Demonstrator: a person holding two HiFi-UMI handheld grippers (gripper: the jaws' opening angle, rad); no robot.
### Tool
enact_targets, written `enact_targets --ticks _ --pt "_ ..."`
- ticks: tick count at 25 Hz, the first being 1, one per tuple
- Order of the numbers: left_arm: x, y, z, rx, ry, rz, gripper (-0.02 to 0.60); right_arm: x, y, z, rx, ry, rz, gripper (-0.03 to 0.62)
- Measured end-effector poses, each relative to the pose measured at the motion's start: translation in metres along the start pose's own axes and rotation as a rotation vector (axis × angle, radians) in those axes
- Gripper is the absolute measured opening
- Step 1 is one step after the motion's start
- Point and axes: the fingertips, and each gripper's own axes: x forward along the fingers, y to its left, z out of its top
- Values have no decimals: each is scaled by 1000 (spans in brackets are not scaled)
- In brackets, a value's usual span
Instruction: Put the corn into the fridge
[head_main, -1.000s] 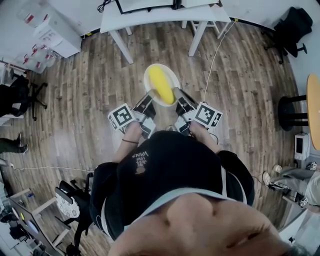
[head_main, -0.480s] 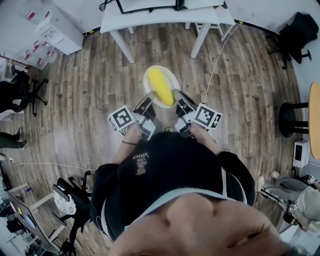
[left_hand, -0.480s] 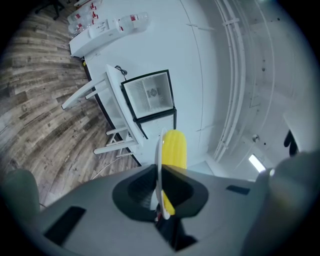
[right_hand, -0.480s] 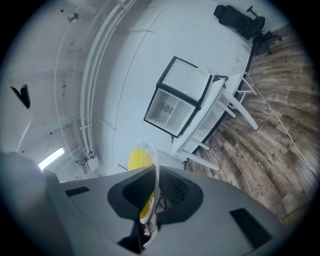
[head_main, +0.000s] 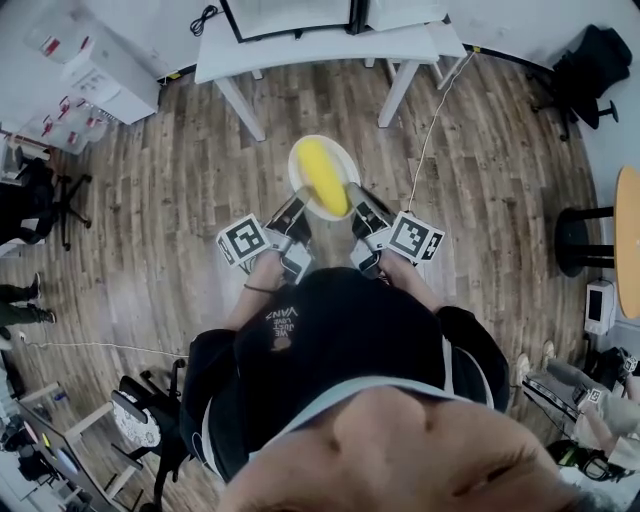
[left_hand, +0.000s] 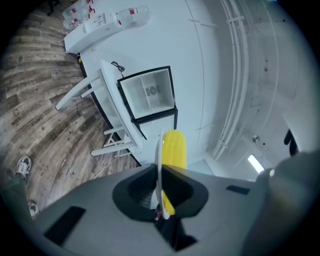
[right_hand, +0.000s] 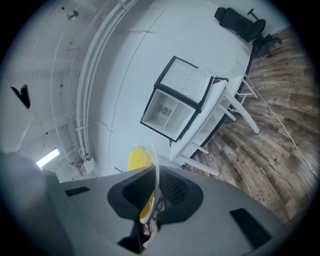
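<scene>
Nearer the far white table (head_main: 320, 45) than a second ago, the plate (head_main: 305, 158) carries the corn (head_main: 322, 175). At its left and right rim the left gripper (head_main: 299, 199) and the right gripper (head_main: 353, 192) pinch it; the fridge (left_hand: 148, 93) beyond seems open.

Left tool (head_main: 299, 203), right tool (head_main: 353, 195) level, forward, both clamping plate (head_main: 298, 166).

The top edge of your head view cuts off the fridge (head_main: 288, 12). In their own views, your left gripper (left_hand: 159, 175) and right gripper (right_hand: 154, 175) each hide the lower corn (left_hand: 175, 147) and most of the plate (left_hand: 160, 142). The cabinet (head_main: 100, 65) labels are too small to read.
</scene>
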Motion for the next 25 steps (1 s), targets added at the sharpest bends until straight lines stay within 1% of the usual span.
enact_targets --ticks 4,6,9,15,22,25 --pt "9 6 28 -14 15 -5 29 29 1 8 5 -14 -7 29" --pt "9 12 41 -3 24 11 29 41 2 10 1 -18 -12 29" --pt "15 15 59 -3 31 -8 29 58 2 14 4 -29 -16 29" --pt "23 25 93 10 47 -1 29 91 4 23 7 -50 -22 29" --pt "29 28 123 10 68 -31 29 120 11 28 -7 -75 -32 28" --pt "31 31 133 15 84 -26 29 128 12 31 -7 -92 -41 28"
